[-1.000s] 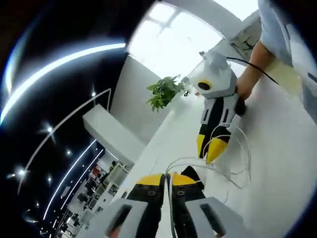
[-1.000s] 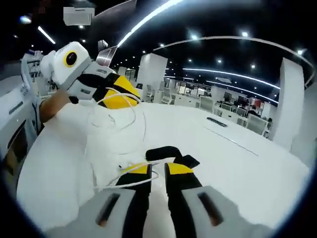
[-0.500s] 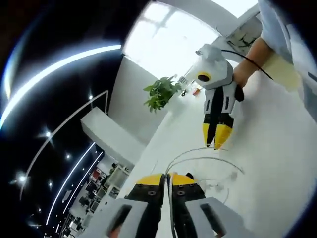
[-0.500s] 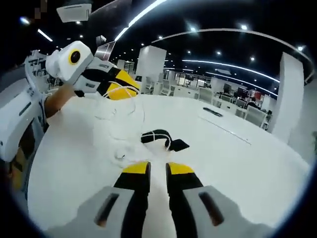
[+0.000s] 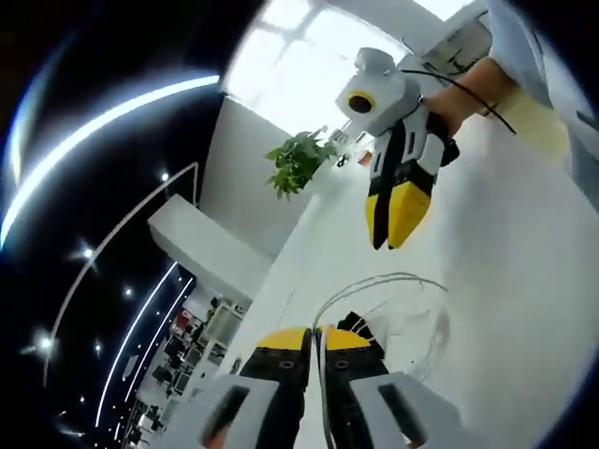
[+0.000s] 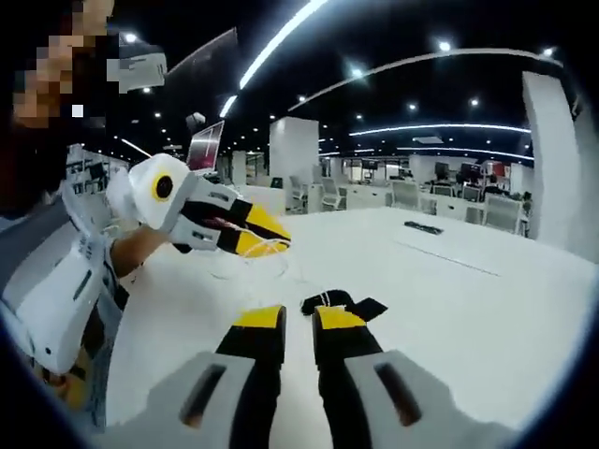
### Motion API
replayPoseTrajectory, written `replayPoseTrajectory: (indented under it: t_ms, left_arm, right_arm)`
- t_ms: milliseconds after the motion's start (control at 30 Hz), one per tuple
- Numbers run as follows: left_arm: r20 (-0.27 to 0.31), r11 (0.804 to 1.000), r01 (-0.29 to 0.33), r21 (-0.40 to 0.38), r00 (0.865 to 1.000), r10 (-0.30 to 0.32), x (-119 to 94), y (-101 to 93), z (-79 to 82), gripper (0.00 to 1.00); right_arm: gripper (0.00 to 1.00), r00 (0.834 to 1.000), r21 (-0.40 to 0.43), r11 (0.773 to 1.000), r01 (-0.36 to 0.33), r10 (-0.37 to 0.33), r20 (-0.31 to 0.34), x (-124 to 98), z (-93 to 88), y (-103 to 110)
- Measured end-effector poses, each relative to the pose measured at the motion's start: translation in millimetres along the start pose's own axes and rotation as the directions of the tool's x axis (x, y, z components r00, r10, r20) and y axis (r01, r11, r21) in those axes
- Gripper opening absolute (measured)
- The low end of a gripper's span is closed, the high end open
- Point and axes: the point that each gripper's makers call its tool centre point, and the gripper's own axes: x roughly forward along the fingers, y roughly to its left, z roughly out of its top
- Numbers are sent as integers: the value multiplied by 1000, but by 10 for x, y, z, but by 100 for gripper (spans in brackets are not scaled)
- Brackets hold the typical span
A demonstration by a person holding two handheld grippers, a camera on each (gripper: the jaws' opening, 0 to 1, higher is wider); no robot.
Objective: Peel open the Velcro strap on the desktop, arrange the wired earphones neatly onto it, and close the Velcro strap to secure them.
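Now the left gripper [image 5: 316, 339] has its yellow tips pressed together on the thin white cable of the wired earphones [image 5: 384, 285], which leaves the tips and arcs out in a loose loop over the white desktop [image 5: 524, 281]. In the right gripper view that same gripper [image 6: 267, 236] comes in from the left, held up off the desk with cable trailing from its tips, and that makes sense: a lifted end lets the slack hang free so it can be gathered rather than dragged in a tangle. The right gripper [image 6: 298, 320] hovers low with a narrow gap between its jaws and nothing held in it; in the left gripper view it [image 5: 395, 217] hangs above the loop, tips pointing down at the desk and close together. The black Velcro strap [image 6: 342, 305] lies flat on the desk just beyond the right gripper's tips, and in the left gripper view its dark edge [image 5: 359, 325] peeks out right beside the left jaws. Whether the strap is fully peeled open I cannot tell from here, though it looks spread out rather than wrapped. My read is that we are in the arranging step, with the cable not yet bundled on the strap, and the free right gripper is placed to steady either loop or strap.
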Motion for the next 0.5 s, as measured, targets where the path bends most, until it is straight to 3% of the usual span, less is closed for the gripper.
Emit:
replayPoseTrajectory:
  t_ms: [333,500]
  left_arm:
    - [-109,994,1,-112,994,-13,-247,5,-341,7]
    - [-146,991,11,-134,989,-31,-297,-40,-415,7]
  right_arm:
    - [14,988,12,989,-149,150,-23,383,34,482]
    - [15,986,-10,987,-161,160,-46,528,-12,572]
